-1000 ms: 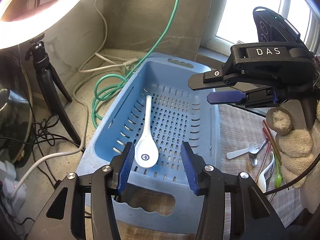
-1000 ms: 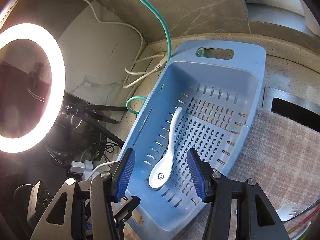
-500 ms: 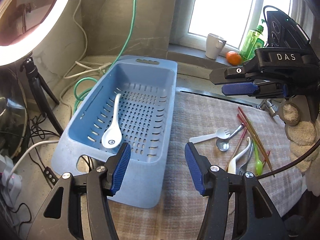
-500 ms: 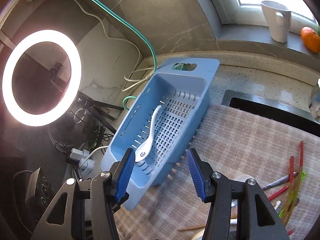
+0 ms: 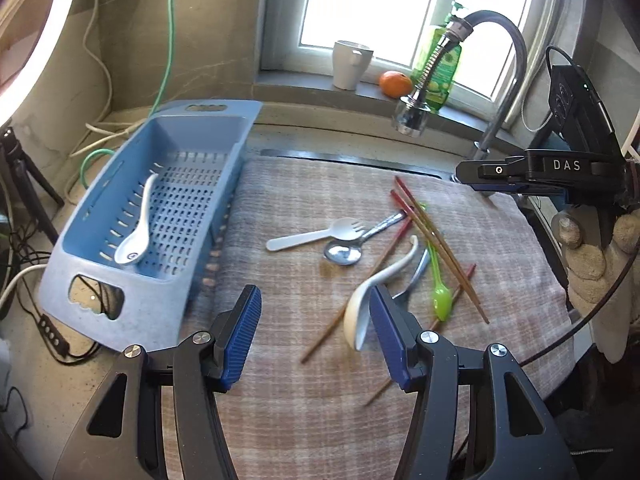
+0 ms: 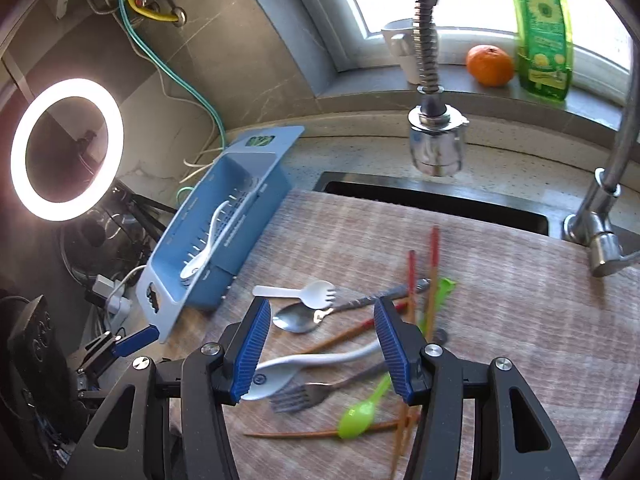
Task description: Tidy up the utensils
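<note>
Gaping right hand-held gripper [image 6: 322, 346] above scattered utensils [image 6: 320, 322], basket [image 6: 224, 216] aside

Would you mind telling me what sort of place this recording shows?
Most likely a home kitchen: a faucet over a cloth-covered sink, dish soap on the windowsill, and a blue drainer basket beside scattered utensils.

Blue basket [image 5: 132, 312] matt plastic; spoon [image 5: 343, 254] shiny metal; checked mat [image 5: 304, 400] woven cloth; faucet [image 6: 436, 148] polished chrome.
</note>
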The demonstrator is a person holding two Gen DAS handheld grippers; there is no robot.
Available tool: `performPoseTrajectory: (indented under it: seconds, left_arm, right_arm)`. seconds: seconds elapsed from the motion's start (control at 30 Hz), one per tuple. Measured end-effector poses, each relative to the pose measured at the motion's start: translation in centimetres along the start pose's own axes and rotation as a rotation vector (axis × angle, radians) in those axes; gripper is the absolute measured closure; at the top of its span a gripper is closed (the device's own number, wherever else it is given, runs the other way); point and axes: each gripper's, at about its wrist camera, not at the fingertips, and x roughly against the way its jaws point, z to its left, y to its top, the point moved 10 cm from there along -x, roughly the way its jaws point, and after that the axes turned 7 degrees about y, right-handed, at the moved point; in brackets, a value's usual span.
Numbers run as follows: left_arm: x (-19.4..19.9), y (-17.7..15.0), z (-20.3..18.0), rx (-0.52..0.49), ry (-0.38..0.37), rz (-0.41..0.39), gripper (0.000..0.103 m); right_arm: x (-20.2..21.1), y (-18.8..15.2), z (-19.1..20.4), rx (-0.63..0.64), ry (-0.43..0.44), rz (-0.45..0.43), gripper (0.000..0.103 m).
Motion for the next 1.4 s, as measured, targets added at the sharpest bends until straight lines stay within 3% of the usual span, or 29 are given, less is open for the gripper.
performPoseTrajectory:
  seconds: [0.2,0.5,0.57,0.83,0.93,1.07,1.4]
  left_arm:
    - [-1.1,-0.7,-4.5,-0.07,-0.047,0.033,0.047]
    - [-3.6,0.5,-10.1,-0.067,-0.173,0.075,0.048]
    - [-4.7,1.0,-11.1,-0.065,-0.192,0.09,0.049]
    - [-9.3,2.2,-14.1,0.007,-0.313,0.204,0.08]
    - [-10.9,2.2,-14.7,0.024,-0.317,0.246,0.088]
    - [-12.4,2.3,-14.8,0.05,-0.302,0.281,0.088]
    - [-14.7,2.5,-14.7,0.048,-0.26,0.331,0.088]
  right_arm:
    - [1.9,-1.5,-4.7,-0.096,-0.033,-0.015,0.053]
    - [1.7,-2.2,-8.3,-0.157,-0.022,0.0,0.053]
    - [0.9,-2.1,-8.6,-0.162,-0.003,0.018,0.059]
    - [-2.9,-2.2,-9.3,-0.219,0.103,0.127,0.08]
    - [-3.7,-2.2,-9.5,-0.245,0.133,0.147,0.084]
    - [-4.6,-2.0,-9.8,-0.243,0.134,0.17,0.091]
    - [-6.4,-2.0,-9.9,-0.233,0.134,0.223,0.091]
